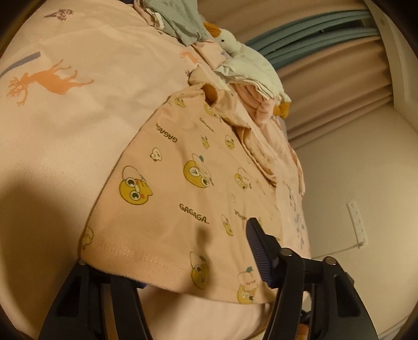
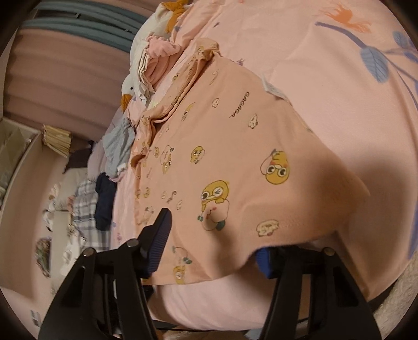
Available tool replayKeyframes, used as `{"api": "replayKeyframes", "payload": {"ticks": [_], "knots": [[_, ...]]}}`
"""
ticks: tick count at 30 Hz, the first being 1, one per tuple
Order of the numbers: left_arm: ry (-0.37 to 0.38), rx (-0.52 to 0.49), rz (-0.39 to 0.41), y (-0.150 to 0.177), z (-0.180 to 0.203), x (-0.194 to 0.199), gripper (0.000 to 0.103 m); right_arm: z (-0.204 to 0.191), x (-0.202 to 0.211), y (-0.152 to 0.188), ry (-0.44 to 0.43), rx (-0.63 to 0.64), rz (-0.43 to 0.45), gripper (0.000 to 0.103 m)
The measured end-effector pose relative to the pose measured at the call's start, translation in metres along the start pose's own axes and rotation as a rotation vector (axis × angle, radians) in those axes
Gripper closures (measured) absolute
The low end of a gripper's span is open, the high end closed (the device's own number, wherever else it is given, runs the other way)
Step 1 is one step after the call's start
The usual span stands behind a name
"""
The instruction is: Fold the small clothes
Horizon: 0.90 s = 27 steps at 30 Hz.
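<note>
A small peach T-shirt (image 1: 183,162) (image 2: 235,130) printed with yellow cartoon faces and "GAGAGA" lies spread on the pink bed sheet (image 1: 78,117) (image 2: 326,65), its hem nearest the cameras. My left gripper (image 1: 169,243) straddles that hem. Its right finger (image 1: 258,248) rests on top of the cloth and the left one is hidden under it. My right gripper (image 2: 214,235) straddles the hem too, with its left finger (image 2: 156,235) above the cloth and its blue-padded right finger (image 2: 263,261) beneath. Both sets of jaws stand wide apart and do not pinch the fabric.
Beyond the shirt sits a heap of clothes with a white goose plush (image 1: 235,47) (image 2: 130,86), a grey garment (image 1: 180,23) (image 2: 117,146) and a dark cloth (image 2: 104,204). Curtains (image 1: 326,86) and a wall with a socket (image 1: 356,222) lie past the bed's edge.
</note>
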<state>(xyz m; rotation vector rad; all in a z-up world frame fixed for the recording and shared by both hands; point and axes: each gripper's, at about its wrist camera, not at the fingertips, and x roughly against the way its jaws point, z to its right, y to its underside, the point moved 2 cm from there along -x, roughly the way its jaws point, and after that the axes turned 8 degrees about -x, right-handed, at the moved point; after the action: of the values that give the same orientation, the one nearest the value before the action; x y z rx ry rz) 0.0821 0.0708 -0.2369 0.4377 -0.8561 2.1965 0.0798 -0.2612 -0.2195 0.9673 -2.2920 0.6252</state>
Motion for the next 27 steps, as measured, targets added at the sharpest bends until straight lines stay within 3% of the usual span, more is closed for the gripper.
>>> {"api": "replayKeyframes", "payload": {"ticks": [3, 4, 7, 14, 19, 23, 27], "knots": [[-0.029, 0.008, 0.002, 0.0, -0.002, -0.003, 0.054, 0.004, -0.007, 0.0, 0.091, 0.063, 0.036, 0.072], [-0.045, 0.0, 0.0, 0.0, -0.001, -0.005, 0.058, 0.006, -0.008, 0.0, 0.103, 0.068, 0.051, 0.074], [-0.115, -0.036, -0.007, 0.004, -0.001, -0.007, 0.07, 0.007, -0.008, 0.002, 0.105, 0.094, 0.076, 0.074], [-0.167, -0.067, 0.012, 0.005, -0.004, -0.01, 0.08, 0.004, -0.011, 0.006, 0.135, 0.158, 0.108, 0.074], [-0.209, -0.061, 0.027, 0.006, -0.008, -0.013, 0.092, 0.002, -0.015, 0.012, 0.194, 0.224, 0.153, 0.085], [-0.237, -0.089, 0.032, 0.007, -0.006, -0.013, 0.093, 0.001, -0.016, 0.016, 0.226, 0.261, 0.187, 0.09], [-0.27, -0.119, 0.04, 0.009, -0.003, -0.015, 0.093, 0.011, -0.015, 0.01, 0.204, 0.212, 0.184, 0.1]]}}
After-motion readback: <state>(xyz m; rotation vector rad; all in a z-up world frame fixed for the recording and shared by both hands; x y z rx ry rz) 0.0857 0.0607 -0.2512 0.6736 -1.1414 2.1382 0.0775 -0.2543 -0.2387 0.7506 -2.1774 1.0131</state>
